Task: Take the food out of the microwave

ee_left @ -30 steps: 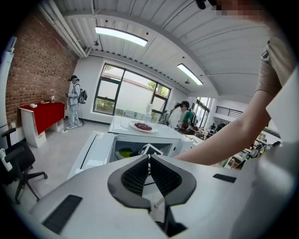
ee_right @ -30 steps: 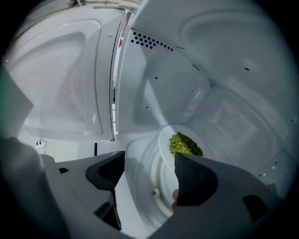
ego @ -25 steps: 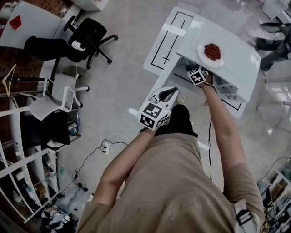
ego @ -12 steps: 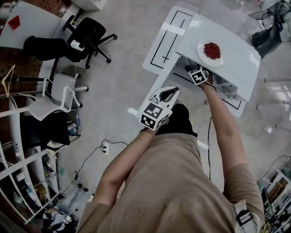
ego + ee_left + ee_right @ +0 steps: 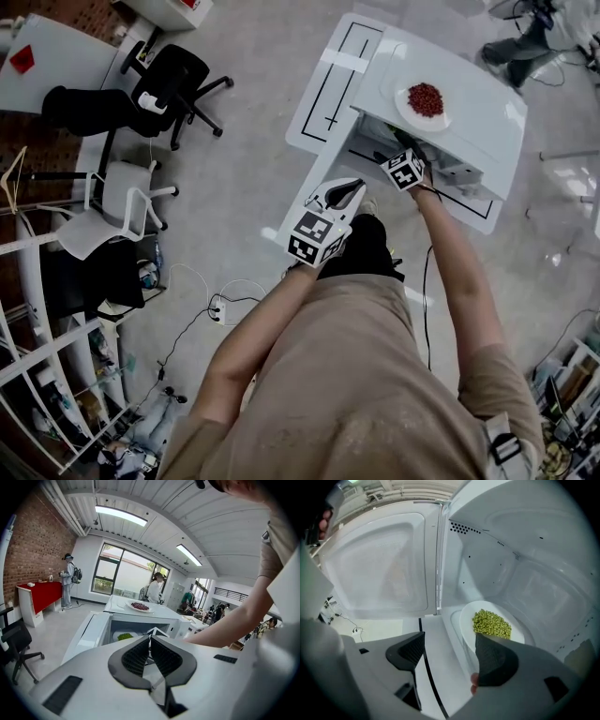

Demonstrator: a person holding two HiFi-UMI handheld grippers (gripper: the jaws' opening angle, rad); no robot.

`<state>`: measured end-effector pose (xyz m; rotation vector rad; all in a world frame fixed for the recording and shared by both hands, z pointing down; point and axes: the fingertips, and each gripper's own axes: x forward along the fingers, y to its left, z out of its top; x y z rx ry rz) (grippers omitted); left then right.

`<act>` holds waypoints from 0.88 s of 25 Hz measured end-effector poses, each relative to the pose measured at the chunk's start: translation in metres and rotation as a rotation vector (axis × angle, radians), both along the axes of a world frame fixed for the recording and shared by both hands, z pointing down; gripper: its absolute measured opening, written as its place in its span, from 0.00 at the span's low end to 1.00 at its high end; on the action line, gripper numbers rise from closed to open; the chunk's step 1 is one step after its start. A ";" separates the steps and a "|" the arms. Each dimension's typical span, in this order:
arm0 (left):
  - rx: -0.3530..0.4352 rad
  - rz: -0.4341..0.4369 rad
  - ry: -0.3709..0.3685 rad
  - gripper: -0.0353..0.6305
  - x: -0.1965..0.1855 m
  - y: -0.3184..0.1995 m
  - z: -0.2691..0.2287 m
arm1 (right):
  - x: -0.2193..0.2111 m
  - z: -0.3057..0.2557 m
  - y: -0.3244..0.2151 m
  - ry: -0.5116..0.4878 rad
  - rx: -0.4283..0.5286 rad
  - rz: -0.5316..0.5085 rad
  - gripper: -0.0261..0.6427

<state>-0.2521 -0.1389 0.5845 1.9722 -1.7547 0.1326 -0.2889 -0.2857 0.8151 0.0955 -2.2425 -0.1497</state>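
Observation:
A white microwave [image 5: 469, 122] stands on a low white table with its door [image 5: 379, 564] swung open to the left. Inside lies a white plate of green peas [image 5: 491, 623], also seen as a plate of green peas [image 5: 124, 636] past the left jaws. My right gripper [image 5: 450, 653] is open at the cavity mouth. The plate's near rim lies between its jaws, and the right jaw hangs over the plate. In the head view the right gripper [image 5: 404, 167] sits at the microwave's front. My left gripper [image 5: 150, 651] is shut on nothing and held back near my body.
A plate of red food [image 5: 425, 99] rests on top of the microwave. Office chairs [image 5: 173, 80] and shelving stand to the left. A power strip with cables [image 5: 217, 302] lies on the floor. People stand in the background near a red counter [image 5: 40, 597].
The head view has shifted slightly. My right gripper stays at the microwave's mouth and the left gripper has not moved. A person at the top right has walked on.

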 end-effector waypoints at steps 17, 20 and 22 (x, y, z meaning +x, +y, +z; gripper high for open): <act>-0.020 0.075 -0.025 0.07 0.013 -0.005 0.001 | 0.062 -0.013 -0.068 -0.378 -0.269 0.858 0.52; -0.025 0.087 -0.036 0.07 0.014 -0.004 0.004 | 0.064 -0.005 -0.079 -0.363 -0.286 0.900 0.51; -0.032 0.092 -0.043 0.07 0.014 -0.001 0.007 | 0.064 -0.001 -0.081 -0.344 -0.286 0.902 0.49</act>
